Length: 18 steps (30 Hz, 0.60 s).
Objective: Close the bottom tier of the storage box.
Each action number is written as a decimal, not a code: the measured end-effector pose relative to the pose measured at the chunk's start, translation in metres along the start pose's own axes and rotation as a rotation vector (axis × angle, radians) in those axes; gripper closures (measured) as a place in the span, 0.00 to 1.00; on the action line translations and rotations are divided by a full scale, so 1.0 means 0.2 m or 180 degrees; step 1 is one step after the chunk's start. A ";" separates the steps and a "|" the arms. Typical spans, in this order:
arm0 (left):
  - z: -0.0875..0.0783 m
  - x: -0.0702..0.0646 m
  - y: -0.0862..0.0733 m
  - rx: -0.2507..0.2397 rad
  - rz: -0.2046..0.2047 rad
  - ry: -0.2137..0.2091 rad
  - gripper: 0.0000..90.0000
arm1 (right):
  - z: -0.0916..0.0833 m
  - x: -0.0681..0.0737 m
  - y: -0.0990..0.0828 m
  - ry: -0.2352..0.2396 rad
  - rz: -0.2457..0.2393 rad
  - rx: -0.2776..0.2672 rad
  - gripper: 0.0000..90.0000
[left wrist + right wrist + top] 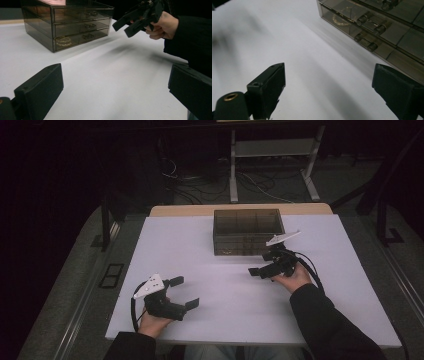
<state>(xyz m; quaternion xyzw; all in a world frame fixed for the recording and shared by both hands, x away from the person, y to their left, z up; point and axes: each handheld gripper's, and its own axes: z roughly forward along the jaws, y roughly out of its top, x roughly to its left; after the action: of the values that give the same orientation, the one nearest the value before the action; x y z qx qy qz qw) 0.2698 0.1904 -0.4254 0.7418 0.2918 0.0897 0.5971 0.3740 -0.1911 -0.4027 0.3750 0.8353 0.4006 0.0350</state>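
The right claw (259, 270) hovers just in front of the smoked, see-through drawer box (247, 231), which stands at the far middle of the white surface (200, 270). Its jaws are spread wide with nothing between them, and in the right gripper view the drawer fronts and their small knobs (369, 45) lie just ahead to the right. All drawers look pushed in, so the step in hand reads as a pause beside the box, either after letting go of a knob or before taking one. The next move would call for lining the jaws up on a single small knob and closing narrowly, since the knobs sit close together. The left claw (186, 292) rests near the left front edge, also wide and empty. In the bottom drawer lies a gold beaded bracelet (62, 41); the other compartments look empty, though the tint makes that uncertain.
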 end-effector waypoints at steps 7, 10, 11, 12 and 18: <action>0.00 0.00 0.00 -0.0004 0.0001 0.0005 0.00 | -0.06 0.01 -0.04 0.0035 0.0036 0.0018 0.00; 0.00 0.00 0.00 -0.0002 0.0001 0.0009 0.00 | -0.10 0.01 -0.06 0.0044 0.0055 -0.0004 0.00; 0.00 0.00 0.00 0.0001 0.0001 0.0011 0.00 | -0.11 0.01 -0.06 0.0045 0.0063 -0.0017 0.00; 0.00 0.00 0.00 0.0000 0.0001 0.0013 0.00 | -0.13 0.01 -0.07 0.0047 0.0071 -0.0033 0.00; 0.00 0.00 0.00 0.0002 -0.0004 0.0017 0.00 | -0.20 0.00 -0.11 0.0050 0.0114 -0.0112 0.00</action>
<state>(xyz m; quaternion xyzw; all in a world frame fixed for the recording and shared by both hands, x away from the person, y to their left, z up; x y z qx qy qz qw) 0.2693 0.1897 -0.4256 0.7416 0.2938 0.0912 0.5962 0.3453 -0.2255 -0.3911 0.3861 0.8215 0.4186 0.0279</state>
